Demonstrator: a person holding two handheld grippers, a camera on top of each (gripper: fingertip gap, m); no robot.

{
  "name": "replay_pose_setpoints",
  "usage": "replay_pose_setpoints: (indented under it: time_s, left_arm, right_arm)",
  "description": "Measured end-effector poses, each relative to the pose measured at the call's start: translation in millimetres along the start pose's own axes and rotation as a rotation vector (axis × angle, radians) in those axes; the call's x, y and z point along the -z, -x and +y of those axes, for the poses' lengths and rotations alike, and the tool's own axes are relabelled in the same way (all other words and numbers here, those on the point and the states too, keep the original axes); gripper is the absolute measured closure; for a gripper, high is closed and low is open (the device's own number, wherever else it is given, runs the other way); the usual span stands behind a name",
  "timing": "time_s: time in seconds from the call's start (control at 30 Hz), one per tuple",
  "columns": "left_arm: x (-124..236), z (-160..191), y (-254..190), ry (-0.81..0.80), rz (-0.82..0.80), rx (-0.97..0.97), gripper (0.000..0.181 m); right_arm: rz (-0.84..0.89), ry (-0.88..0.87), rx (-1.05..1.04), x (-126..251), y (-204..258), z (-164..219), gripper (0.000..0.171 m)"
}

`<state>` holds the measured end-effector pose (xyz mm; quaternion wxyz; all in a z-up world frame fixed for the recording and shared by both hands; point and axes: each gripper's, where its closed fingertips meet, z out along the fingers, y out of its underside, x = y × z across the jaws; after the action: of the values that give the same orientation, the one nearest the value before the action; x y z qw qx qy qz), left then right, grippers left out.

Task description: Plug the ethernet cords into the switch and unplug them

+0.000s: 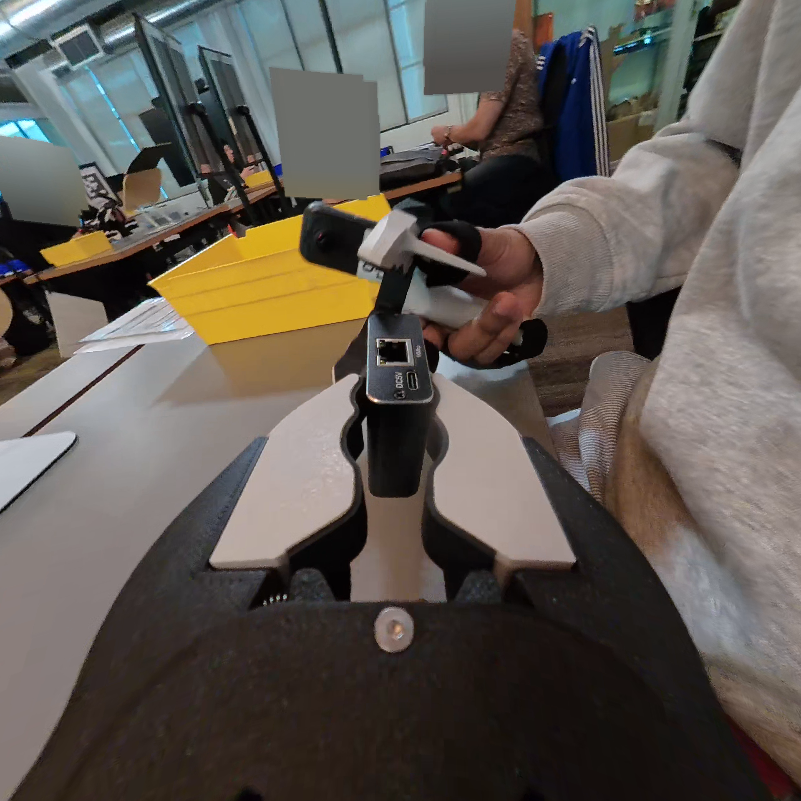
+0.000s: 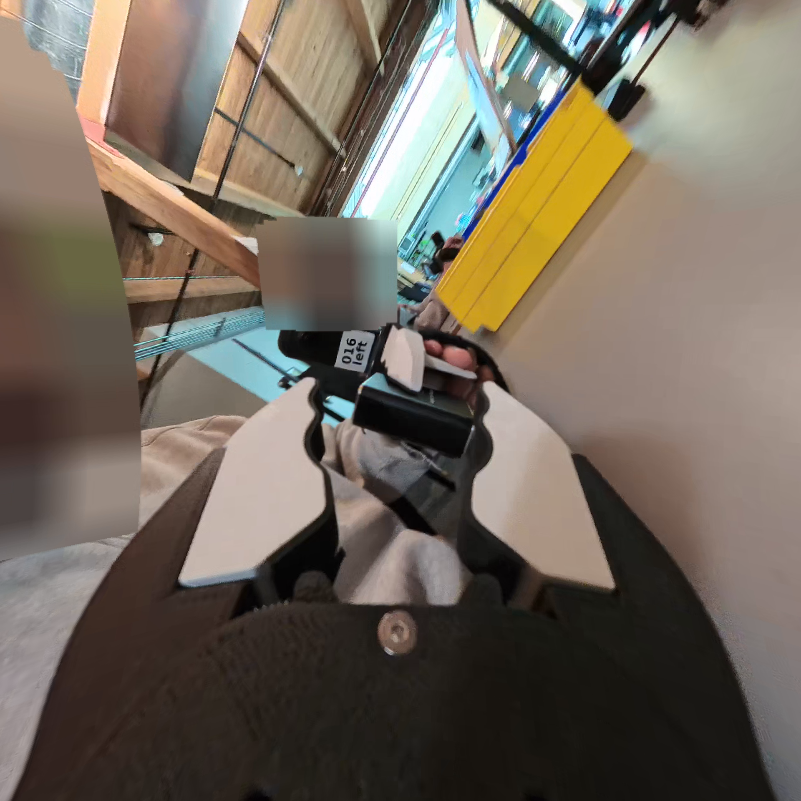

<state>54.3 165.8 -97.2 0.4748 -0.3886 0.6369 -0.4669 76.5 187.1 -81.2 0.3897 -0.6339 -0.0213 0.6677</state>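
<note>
My left gripper (image 1: 396,385) is shut on the switch (image 1: 396,437), a small black box. It holds the switch end-up above the table, and the end face with an ethernet port (image 1: 393,350) faces the camera. No cord is in that port. My right gripper (image 2: 398,390) is open, its jaws wide apart around the far part of the switch (image 2: 411,418), which lies close to its right finger. I cannot tell whether they touch. The hand holding the right gripper (image 1: 490,294) shows beyond the switch in the left wrist view. No ethernet plug is clearly visible.
A yellow bin (image 1: 268,294) stands on the beige table (image 1: 130,477) behind the switch; it also shows in the right wrist view (image 2: 533,216). Papers (image 1: 138,325) lie left of it. A flat white object (image 1: 30,459) lies at the left edge. A grey sleeve (image 1: 715,346) fills the right.
</note>
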Motion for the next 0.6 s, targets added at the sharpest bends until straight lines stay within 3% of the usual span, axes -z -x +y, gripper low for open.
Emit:
replay_pose_setpoints:
  time_s: [0.03,0.23,0.4,0.5,0.6]
  left_arm:
    - [1.0,1.7,3.7,0.003,-0.015,0.01,0.157]
    - [1.7,9.0,12.0,0.047,-0.062,0.035,0.157]
    - [0.8,28.0,17.1,0.244,-0.168,-0.006,0.157]
    - [-1.4,32.7,21.0,0.339,-0.252,-0.066,0.157]
    - [-3.3,30.6,19.2,0.395,-0.295,-0.178,0.157]
  right_arm:
    - [0.025,-0.011,0.045,1.8,-0.4,-3.1,0.105]
    - [0.232,0.074,0.432,-4.9,-3.5,6.1,0.107]
    - [0.438,0.038,0.76,-16.7,-1.9,1.3,0.087]
    - [0.544,0.07,0.87,-26.6,-6.5,11.6,0.076]
    - [0.597,0.137,0.881,-29.8,-14.7,21.9,0.086]
